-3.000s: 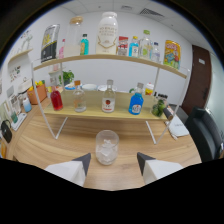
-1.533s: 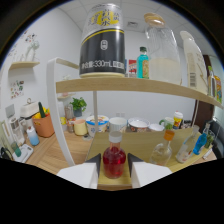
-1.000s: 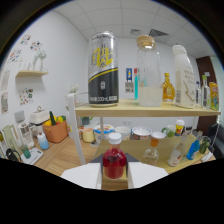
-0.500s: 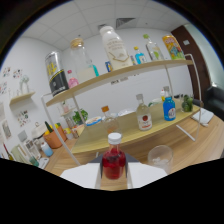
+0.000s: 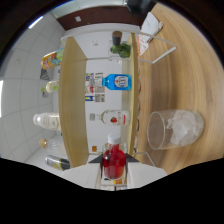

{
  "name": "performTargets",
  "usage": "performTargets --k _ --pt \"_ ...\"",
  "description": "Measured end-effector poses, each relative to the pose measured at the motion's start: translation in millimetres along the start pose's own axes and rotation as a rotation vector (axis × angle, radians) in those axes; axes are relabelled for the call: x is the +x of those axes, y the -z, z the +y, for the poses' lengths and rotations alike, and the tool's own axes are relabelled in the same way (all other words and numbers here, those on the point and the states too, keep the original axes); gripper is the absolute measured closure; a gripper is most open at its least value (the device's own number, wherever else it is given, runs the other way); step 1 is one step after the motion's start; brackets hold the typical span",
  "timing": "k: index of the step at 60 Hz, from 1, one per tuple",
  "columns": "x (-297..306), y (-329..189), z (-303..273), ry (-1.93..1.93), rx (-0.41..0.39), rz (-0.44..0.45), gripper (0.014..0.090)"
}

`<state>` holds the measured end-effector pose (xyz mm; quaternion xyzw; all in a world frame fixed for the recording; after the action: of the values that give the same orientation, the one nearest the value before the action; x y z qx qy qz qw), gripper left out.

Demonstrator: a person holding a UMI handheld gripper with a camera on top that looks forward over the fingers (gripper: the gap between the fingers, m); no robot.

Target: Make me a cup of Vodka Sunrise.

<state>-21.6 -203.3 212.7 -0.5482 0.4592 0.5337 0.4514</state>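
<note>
Gripper: the gripper (image 5: 114,172) is clamping a small bottle between its two fingers, one pressing on each side of the bottle body.
Red bottle: the red bottle (image 5: 114,161) is holding red liquid under a white cap; it is sitting between the fingers, lifted off the worktop.
View: the whole scene is appearing turned on its side, so the shelves are running up and down the view and the wooden worktop (image 5: 190,75) is lying to one side.
Glass: a clear glass (image 5: 174,129) with ice cubes in it is standing on the worktop, just ahead of the fingers and to the side of the red bottle, apart from it.
Lower shelf: the shelf (image 5: 133,80) is carrying a clear bottle with a red label (image 5: 112,118) just beyond the red bottle's cap, a blue bottle (image 5: 117,81) farther on, and a small green plant in a dark pot (image 5: 119,46) at the far end.
Upper shelf: a large white bottle (image 5: 46,120) and several smaller containers are standing there; their labels cannot be read.
Background: a white wall is showing behind the shelves.
</note>
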Motion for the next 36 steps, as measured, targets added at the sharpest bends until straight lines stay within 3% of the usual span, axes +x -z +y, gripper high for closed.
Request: performTargets --k 18,28,36 --pt "-6.1 -4.5 -8.7 -0.520 0.006 -0.115 0.0706" --pt "-3.6 -1.9 -14.2 -0.601 0.024 -0.126 0.0705" --pt "-5.2 -2.3 -10.2 -0.480 0.019 -0.085 0.0706"
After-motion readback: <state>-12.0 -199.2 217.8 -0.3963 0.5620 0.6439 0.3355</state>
